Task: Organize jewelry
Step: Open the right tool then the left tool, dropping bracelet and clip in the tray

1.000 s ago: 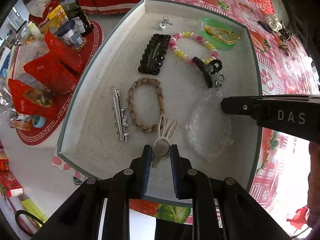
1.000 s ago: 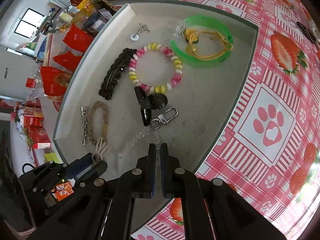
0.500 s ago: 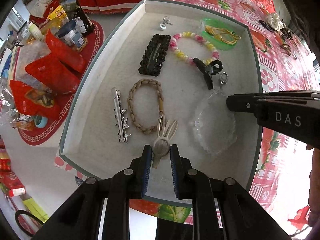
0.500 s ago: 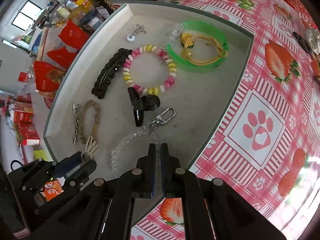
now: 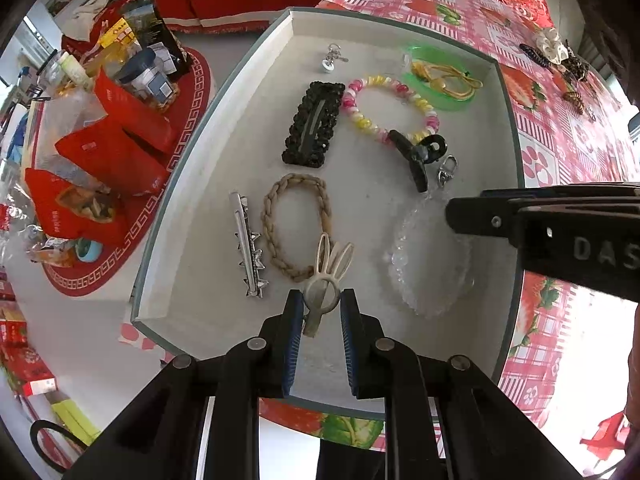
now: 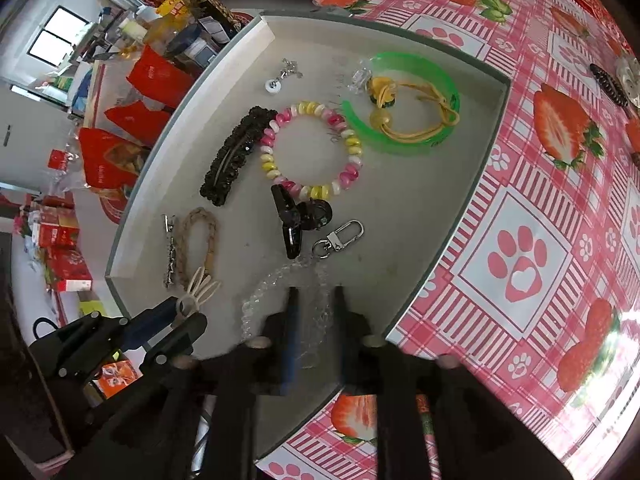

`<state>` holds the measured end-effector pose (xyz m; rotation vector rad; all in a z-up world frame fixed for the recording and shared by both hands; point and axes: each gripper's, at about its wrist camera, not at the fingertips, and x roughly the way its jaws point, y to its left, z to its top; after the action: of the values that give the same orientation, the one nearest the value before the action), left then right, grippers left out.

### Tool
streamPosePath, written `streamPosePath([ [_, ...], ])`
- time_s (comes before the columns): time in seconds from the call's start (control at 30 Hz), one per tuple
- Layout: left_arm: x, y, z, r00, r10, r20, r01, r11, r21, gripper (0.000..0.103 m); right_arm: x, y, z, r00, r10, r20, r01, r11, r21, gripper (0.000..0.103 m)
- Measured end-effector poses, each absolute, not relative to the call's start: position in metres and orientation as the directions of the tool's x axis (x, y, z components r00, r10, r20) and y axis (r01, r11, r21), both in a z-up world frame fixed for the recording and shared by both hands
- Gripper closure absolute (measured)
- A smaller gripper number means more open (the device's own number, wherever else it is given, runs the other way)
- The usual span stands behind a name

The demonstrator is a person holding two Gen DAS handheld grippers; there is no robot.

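A shallow grey tray (image 5: 192, 184) holds the jewelry. My left gripper (image 5: 320, 300) is shut on a cream bunny-ear hair clip (image 5: 334, 256) at the tray's near edge; the ears rest on a braided tan hair tie (image 5: 272, 220). My right gripper (image 6: 316, 292) points down into the tray and its jaws are opening. A clear bead chain (image 6: 260, 292) with a silver clasp (image 6: 340, 236) lies on the tray floor and runs loosely between them. From the left wrist view, the right gripper (image 5: 456, 212) comes in from the right above that chain (image 5: 428, 264).
Also in the tray are a black beaded barrette (image 5: 312, 124), a pink-and-yellow bead bracelet (image 5: 356, 112), a black claw clip (image 5: 416, 156), a silver spiked clip (image 5: 248, 244) and a green bangle (image 5: 440, 100). More hair pieces (image 5: 552, 48) lie on the strawberry tablecloth (image 6: 520, 272).
The right gripper's jaws have parted from shut, and the clear bead chain now lies loose between them. The left gripper still holds the bunny clip in the same place.
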<state>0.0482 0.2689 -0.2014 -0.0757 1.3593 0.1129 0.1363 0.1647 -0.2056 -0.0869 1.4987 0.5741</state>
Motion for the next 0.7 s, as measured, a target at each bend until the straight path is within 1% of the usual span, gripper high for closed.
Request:
streamPosePath([
  [0.03,0.049,0.269,-0.201,0.208,0.037,-0.977,-0.125,0.992,0.011,0.077,0.136,0.164,-0.204,-0.033,0.309,-0.95,-0.408,0.864,0.295,0.067],
  [0.27,0.05,0.267,-0.197,0.223,0.043,-0.974,-0.118,0.993,0.016,0.077,0.135,0.16,-0.181,0.011,0.342,-0.94,-0.406,0.86,0.308,0.067],
  [0.47,0.053,0.27,-0.189,0.245,0.038,-0.969,-0.117,0.993,0.009,0.077,0.13,0.148,-0.164,0.054,0.333,-0.941,-0.389,0.875,0.288,0.066],
  [0.7,0.055,0.269,-0.184,0.249,0.037,-0.968,-0.112,0.994,0.009,0.077,0.123,0.129,-0.161,0.064,0.321,-0.945,-0.346,0.895,0.281,0.066],
])
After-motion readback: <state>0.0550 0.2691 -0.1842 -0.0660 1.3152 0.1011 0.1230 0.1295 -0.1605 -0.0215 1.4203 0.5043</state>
